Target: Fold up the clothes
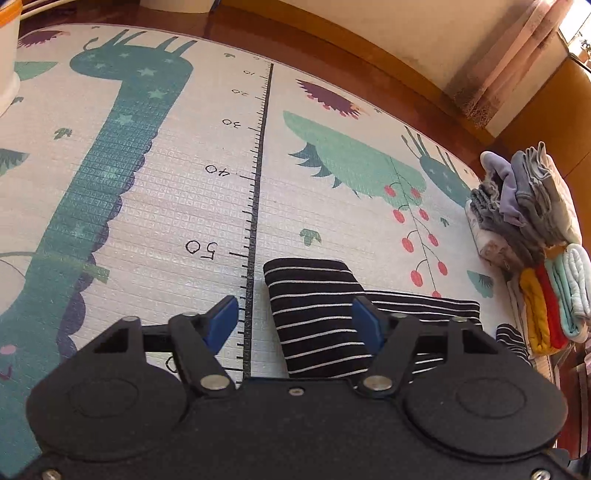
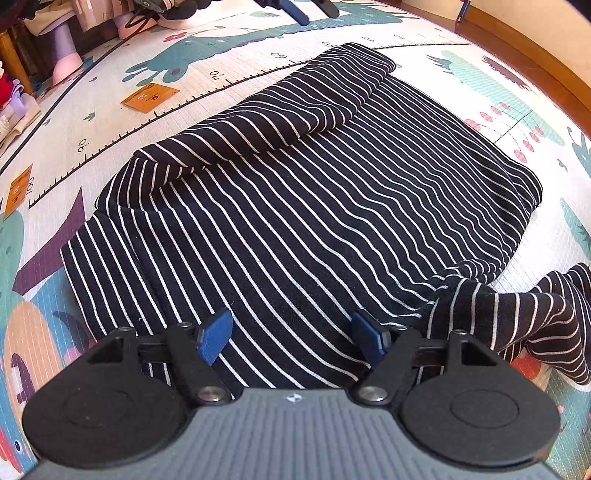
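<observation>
A black garment with thin white stripes (image 2: 314, 206) lies spread on the patterned play mat (image 2: 461, 92). One sleeve (image 2: 280, 110) is folded across its top; the other sleeve (image 2: 517, 317) lies bunched at the lower right. My right gripper (image 2: 291, 338) hovers open over the garment's near part, nothing between its blue pads. In the left wrist view the same garment (image 1: 317, 314) shows as a folded edge ahead. My left gripper (image 1: 295, 321) is open above the mat, its right pad over the fabric. The left gripper's fingertips (image 2: 295, 9) show at the top of the right wrist view.
A stack of folded clothes (image 1: 543, 236) in grey, yellow, red and mint stands at the mat's right edge. A white bin (image 1: 7, 55) sits at the far left. Orange cards (image 2: 149, 98) lie on the mat. Clutter and a pink object (image 2: 64, 55) line the left side.
</observation>
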The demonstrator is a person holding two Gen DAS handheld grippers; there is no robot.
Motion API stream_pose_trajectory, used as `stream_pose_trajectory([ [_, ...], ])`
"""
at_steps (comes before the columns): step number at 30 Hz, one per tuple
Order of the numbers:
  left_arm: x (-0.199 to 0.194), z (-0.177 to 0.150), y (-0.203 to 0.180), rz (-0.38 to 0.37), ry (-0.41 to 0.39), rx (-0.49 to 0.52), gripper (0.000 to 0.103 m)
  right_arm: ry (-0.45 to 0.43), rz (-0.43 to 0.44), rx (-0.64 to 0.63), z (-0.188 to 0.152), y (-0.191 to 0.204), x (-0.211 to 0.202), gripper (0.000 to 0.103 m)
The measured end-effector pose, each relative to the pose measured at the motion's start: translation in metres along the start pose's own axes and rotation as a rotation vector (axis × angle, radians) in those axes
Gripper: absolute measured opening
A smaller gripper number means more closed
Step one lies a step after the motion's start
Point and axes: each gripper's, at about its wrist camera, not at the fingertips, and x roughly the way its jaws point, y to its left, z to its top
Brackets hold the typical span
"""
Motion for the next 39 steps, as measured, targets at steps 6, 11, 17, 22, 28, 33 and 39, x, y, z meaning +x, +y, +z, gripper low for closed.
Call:
stream_pose_trajectory([
  [6,0.029,0.002,0.010,0.004,0.014,-0.117,0.070,0.002,0.002,0.000,-0.001,0.000,0.000,0.072],
  [11,0.048,-0.001,0.010,0.018,0.046,-0.144,0.067,-0.002,0.010,-0.004,-0.001,-0.001,0.002,0.076],
  [17,0.020,-0.004,-0.008,0.005,-0.001,-0.015,0.003,-0.007,0.015,-0.010,-0.002,0.000,0.002,0.080],
  [22,-0.003,-0.005,-0.023,-0.006,-0.042,0.094,0.002,-0.006,0.013,-0.014,-0.003,0.000,0.002,0.080],
  [28,-0.037,-0.011,-0.033,-0.004,-0.087,0.195,0.001,-0.002,0.008,-0.014,-0.003,0.001,0.002,0.081],
  [33,-0.072,-0.021,-0.026,0.025,-0.117,0.227,0.001,0.002,0.004,-0.012,-0.003,0.002,0.003,0.082],
  [39,-0.114,-0.034,-0.017,0.059,-0.153,0.264,0.001,0.003,0.002,-0.012,-0.003,0.002,0.004,0.084],
])
